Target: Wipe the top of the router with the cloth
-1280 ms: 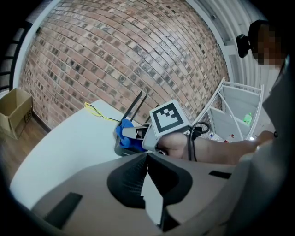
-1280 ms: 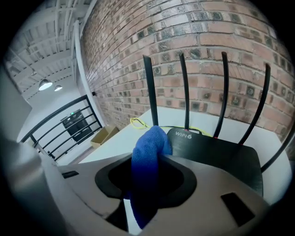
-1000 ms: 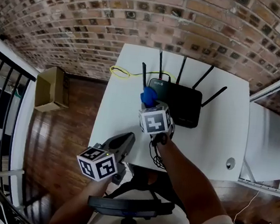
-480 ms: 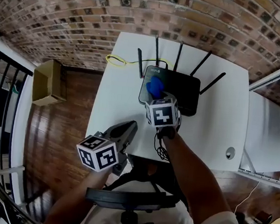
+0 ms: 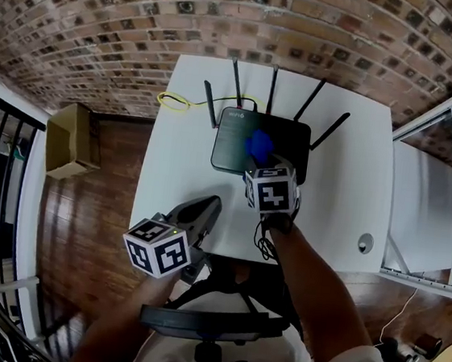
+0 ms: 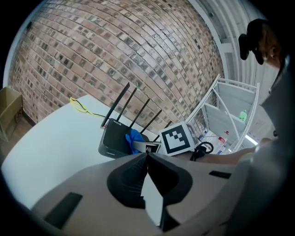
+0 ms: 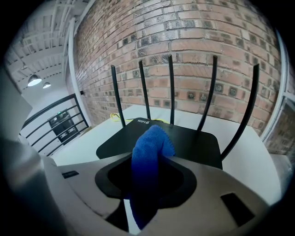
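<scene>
A black router with several upright antennas sits at the back of the white table. My right gripper is shut on a blue cloth, and the cloth rests on the middle of the router's top. My left gripper is shut with nothing in it, low over the table's front left edge and apart from the router.
A yellow cable lies at the table's back left. A round grommet sits near the front right. A brick wall stands behind, a cardboard box on the wood floor at left, white shelving at right.
My right gripper has carried the blue cloth rightward across the router's top, from its left edge to about the middle. The left gripper has stayed where it was.
</scene>
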### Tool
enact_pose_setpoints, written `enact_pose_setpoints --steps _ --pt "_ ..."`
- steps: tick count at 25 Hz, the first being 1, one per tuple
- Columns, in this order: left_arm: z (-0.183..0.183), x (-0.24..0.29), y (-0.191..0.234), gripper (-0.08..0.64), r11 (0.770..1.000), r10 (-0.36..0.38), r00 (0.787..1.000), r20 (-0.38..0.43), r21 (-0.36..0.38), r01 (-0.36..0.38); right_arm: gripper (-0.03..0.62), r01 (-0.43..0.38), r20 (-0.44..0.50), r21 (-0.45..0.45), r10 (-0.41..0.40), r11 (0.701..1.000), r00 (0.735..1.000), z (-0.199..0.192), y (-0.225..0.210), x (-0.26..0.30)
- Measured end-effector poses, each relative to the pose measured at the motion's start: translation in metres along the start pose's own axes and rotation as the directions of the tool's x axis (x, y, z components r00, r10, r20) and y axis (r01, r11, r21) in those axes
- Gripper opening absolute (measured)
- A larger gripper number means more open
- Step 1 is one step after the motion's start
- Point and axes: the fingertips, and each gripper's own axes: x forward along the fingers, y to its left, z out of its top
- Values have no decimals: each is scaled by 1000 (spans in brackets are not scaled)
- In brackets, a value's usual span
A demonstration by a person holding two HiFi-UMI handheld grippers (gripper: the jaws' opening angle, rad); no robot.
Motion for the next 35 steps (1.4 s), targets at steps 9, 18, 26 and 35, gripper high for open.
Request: enact_pose_setpoints --steps 9,18,26,35 --pt "0 15 -11 26 1000 -17 1000 -11 2 17 143 25 -4 9 -25 1000 1000 -9 -29 -12" --pt "-1 31 -22 26 999 -32 999 -27 4 32 143 19 0 19 -19 1000 1000 -19 -56 -25" --pt "-3 44 -35 26 998 -54 998 -42 12 54 143 52 -5 30 -52 998 999 -31 -84 -39" --pt "-8 52 -44 26 997 -68 996 -52 16 69 143 91 -12 38 -91 995 996 -41 -109 -54"
